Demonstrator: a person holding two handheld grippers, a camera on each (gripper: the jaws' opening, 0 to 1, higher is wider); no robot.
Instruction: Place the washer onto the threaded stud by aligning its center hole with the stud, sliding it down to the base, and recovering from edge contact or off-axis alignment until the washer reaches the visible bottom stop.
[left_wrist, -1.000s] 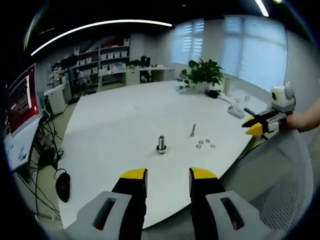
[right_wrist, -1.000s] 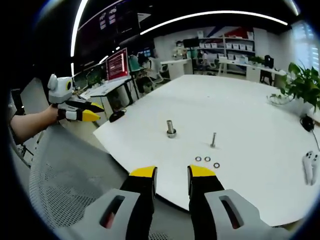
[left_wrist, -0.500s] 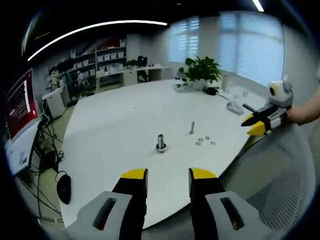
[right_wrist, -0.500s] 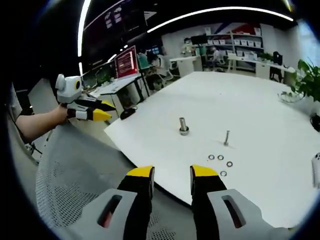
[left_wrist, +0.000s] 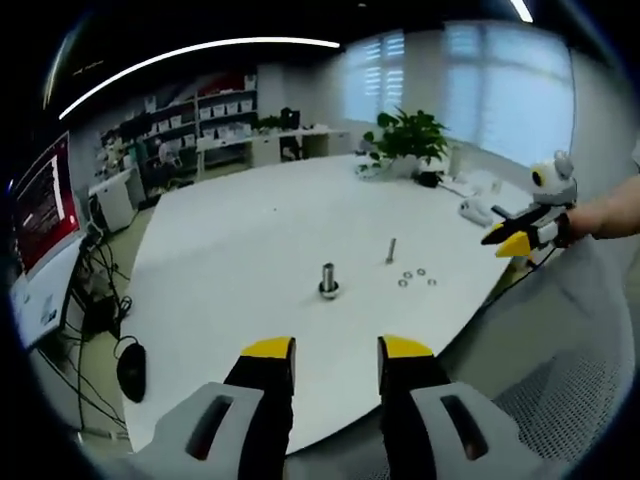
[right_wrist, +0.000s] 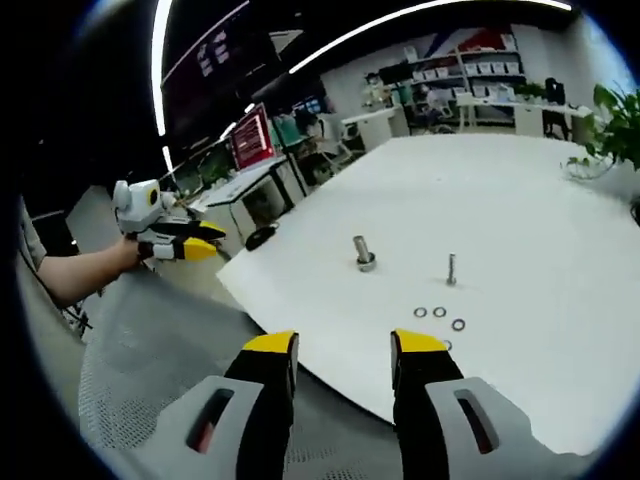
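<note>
Both tongs, left (left_wrist: 337, 349) & right (right_wrist: 345, 343), gape open, empty, short of table (left_wrist: 240, 240) w/ washers (right_wrist: 438, 317).

Table (left_wrist: 230, 250) white. Stud (left_wrist: 328, 279), bolt (left_wrist: 391, 250), washers (left_wrist: 417, 277) grey metal. Left gripper (left_wrist: 330, 352): yellow tips, black fingers, grey body; right gripper (right_wrist: 342, 347) same. Chair mesh (right_wrist: 150, 360) grey w/ fine dots. Plant (left_wrist: 408, 135) green. Monitor (left_wrist: 40, 200) red/white. Mouse (left_wrist: 131, 357) black.

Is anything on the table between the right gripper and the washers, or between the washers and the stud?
Nothing visible blocks either path. The right gripper faces bare table up to the washers; the thin threaded stud stands just beyond them.
</note>
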